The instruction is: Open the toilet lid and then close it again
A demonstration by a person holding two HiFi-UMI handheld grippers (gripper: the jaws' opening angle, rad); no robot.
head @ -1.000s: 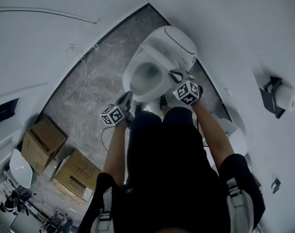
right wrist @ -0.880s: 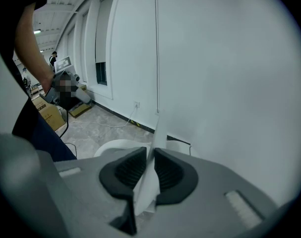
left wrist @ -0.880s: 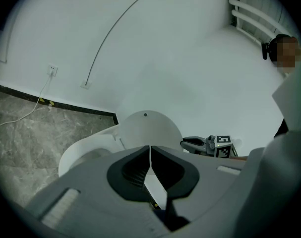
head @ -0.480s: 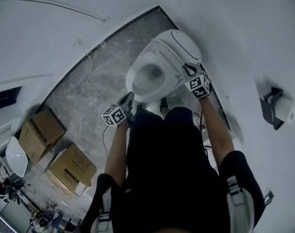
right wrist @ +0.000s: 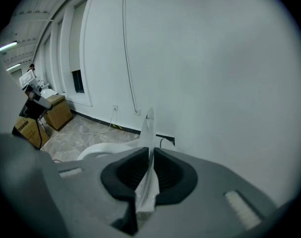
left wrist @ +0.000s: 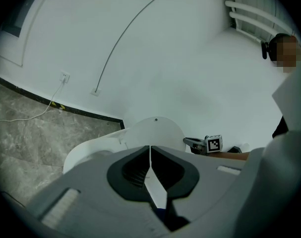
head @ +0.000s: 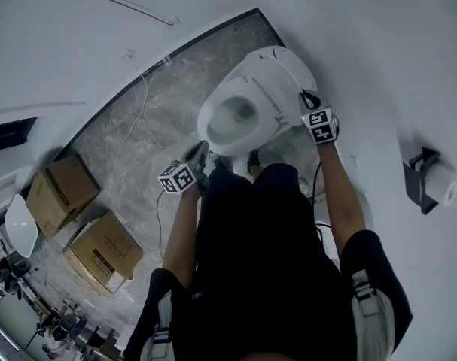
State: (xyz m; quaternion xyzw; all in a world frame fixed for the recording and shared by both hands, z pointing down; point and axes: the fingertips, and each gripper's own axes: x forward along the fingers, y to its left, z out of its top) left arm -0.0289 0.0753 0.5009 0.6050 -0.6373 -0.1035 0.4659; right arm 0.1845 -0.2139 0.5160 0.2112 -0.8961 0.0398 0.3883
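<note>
The white toilet [head: 228, 119] stands with its bowl uncovered and its lid [head: 288, 62] raised against the wall. My right gripper [head: 309, 96] is at the lid's right edge. In the right gripper view the lid [right wrist: 149, 125] shows edge-on between the black pads [right wrist: 170, 172]. The jaws have just been closing, and they now pinch the lid. My left gripper [head: 198, 150] hangs low by the front of the bowl, shut and holding nothing. The left gripper view shows its shut jaws, the lid [left wrist: 157, 130] and the right gripper [left wrist: 190, 143] beyond.
The white wall is close behind and to the right of the toilet. A paper holder [head: 431, 183] is fixed to that wall. Two cardboard boxes [head: 51, 190] [head: 104, 250] sit on the marble floor at left. A thin cable [head: 134, 126] runs from a wall socket [left wrist: 64, 77].
My right gripper has moved from beside the seat out to the raised lid's edge, and its jaws have narrowed onto it. The left gripper has stayed put.
</note>
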